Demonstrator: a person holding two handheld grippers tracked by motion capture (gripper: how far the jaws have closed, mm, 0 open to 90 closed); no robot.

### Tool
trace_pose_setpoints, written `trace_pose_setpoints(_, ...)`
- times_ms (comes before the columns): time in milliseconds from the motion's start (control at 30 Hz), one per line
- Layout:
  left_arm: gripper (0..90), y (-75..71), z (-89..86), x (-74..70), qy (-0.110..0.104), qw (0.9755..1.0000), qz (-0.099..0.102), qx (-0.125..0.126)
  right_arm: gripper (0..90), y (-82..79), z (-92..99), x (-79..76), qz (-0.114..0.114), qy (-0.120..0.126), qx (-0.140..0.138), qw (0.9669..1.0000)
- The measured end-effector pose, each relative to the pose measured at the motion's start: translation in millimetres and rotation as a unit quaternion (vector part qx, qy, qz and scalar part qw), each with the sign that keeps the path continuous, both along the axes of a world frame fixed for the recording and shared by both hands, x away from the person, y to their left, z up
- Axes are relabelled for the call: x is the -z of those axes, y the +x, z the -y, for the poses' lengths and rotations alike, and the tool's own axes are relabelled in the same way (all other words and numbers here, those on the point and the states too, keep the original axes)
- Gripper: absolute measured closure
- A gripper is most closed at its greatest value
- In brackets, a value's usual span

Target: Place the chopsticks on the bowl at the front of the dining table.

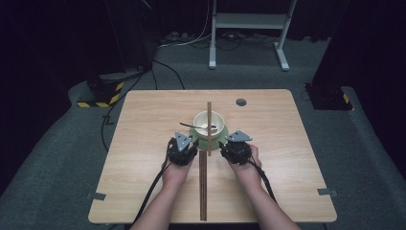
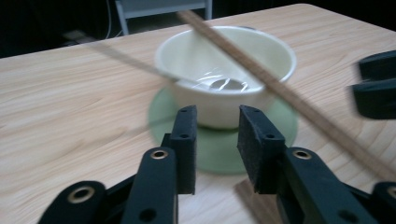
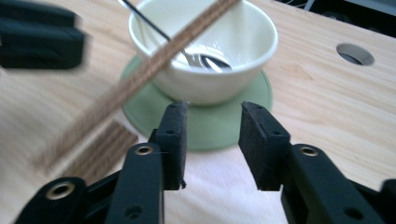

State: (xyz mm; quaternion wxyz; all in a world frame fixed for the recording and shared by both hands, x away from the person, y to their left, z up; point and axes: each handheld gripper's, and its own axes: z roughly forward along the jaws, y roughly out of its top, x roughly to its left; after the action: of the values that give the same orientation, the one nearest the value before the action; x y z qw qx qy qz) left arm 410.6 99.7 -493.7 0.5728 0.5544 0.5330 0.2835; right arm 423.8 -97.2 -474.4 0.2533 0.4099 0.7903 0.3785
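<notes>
A cream bowl (image 1: 209, 122) stands on a green saucer (image 1: 222, 133) at mid table, with a metal spoon (image 2: 224, 84) inside. A thin wooden stick (image 1: 209, 108) rests across the bowl's rim, sloping down to the table. My left gripper (image 1: 190, 143) sits just left of the saucer and my right gripper (image 1: 225, 143) just right of it. In the left gripper view the jaws (image 2: 215, 140) stand apart, open, with the saucer's edge (image 2: 280, 122) just beyond them. The right gripper (image 3: 212, 135) is likewise open before the saucer (image 3: 252, 100), gripping nothing.
A flat wooden strip (image 1: 203, 187) lies on the table between the person's forearms, running to the front edge. A round hole (image 1: 241, 102) marks the tabletop behind the bowl. Cables trail from both grippers. A white frame (image 1: 249, 28) stands on the floor beyond.
</notes>
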Motion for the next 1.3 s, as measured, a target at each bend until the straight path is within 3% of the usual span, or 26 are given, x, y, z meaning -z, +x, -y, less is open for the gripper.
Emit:
trace_pose_setpoints(167,60.5,-10.7,-37.7,6.2,-0.007,0.9996,-0.008,-0.027,54.0,-10.9,24.3,4.8,-0.002,0.011,0.002,0.9999)
trace_pose_setpoints(333,55.0,-26.0,-82.3,14.9,-0.001,0.9978,-0.045,-0.049,49.0,-17.5,46.7,17.7,-0.011,-0.01,0.002,0.9999)
trace_pose_setpoints(433,50.4,-35.7,-109.0,20.5,-0.003,0.9958,-0.073,-0.055,47.2,-20.9,63.2,26.3,-0.019,-0.026,0.008,0.9994)
trace_pose_setpoints(467,46.4,-39.7,-118.2,22.6,0.0,0.9948,-0.084,-0.058,46.2,-23.1,78.9,31.1,-0.029,-0.025,0.016,0.9991)
trace_pose_setpoints(500,46.4,-45.6,-128.7,24.4,0.005,0.9939,-0.092,-0.06,46.2,-23.1,78.9,31.1,-0.029,-0.025,0.016,0.9991)
trace_pose_setpoints(533,45.5,-50.7,-136.2,26.0,-0.021,0.993,-0.093,-0.07,45.8,-24.1,87.9,33.7,-0.035,-0.022,0.021,0.9989)
trace_pose_setpoints(567,44.0,-60.8,-152.6,27.2,-0.01,0.9917,-0.109,-0.067,45.2,-25.3,97.3,36.0,-0.044,-0.018,0.027,0.9985)
trace_pose_setpoints(667,39.7,-85.8,-181.9,31.4,-0.02,0.9886,-0.123,-0.085,44.0,-30.1,126.2,43.1,-0.059,-0.023,0.04,0.9972)
trace_pose_setpoints(767,34.9,-99.3,-193.8,40.5,-0.014,0.9871,-0.125,-0.099,41.9,-37.5,153.9,47.2,-0.062,-0.009,0.053,0.9967)
trace_pose_setpoints(800,33.1,-103.1,-197.1,43.8,0.002,0.9861,-0.136,-0.096,41.0,-40.1,163.5,47.0,-0.069,-0.002,0.063,0.9957)
trace_pose_setpoints(867,31.1,-104.7,-196.5,44.5,0.001,0.9861,-0.131,-0.102,37.5,-42.7,174.7,47.3,-0.07,0.002,0.071,0.995)
trace_pose_setpoints(933,31.0,-104.4,-194.4,45.6,0.02,0.9856,-0.131,-0.105,35.0,-47.5,185.5,47.6,-0.075,0.007,0.073,0.9945)
trace_pose_setpoints(967,31.3,-102.0,-191.8,46.0,0.004,0.9856,-0.123,-0.115,34.5,-49.3,187.1,47.4,-0.076,0.005,0.082,0.9938)
trace_pose_setpoints(1000,31.3,-101.8,-193.4,45.7,0.015,0.985,-0.126,-0.117,34.5,-49.3,187.1,47.4,-0.076,0.005,0.082,0.9938)
trace_pose_setpoints(1067,33.5,-101.7,-194.4,45.6,0.02,0.9841,-0.128,-0.122,32.4,-50.4,189.4,47.2,-0.075,0.01,0.113,0.9907)
trace_pose_setpoints(1300,33.7,-103.1,-194.5,45.5,0.021,0.9838,-0.131,-0.121,29.8,-48.2,186.9,48.8,-0.068,0.009,0.114,0.9911)
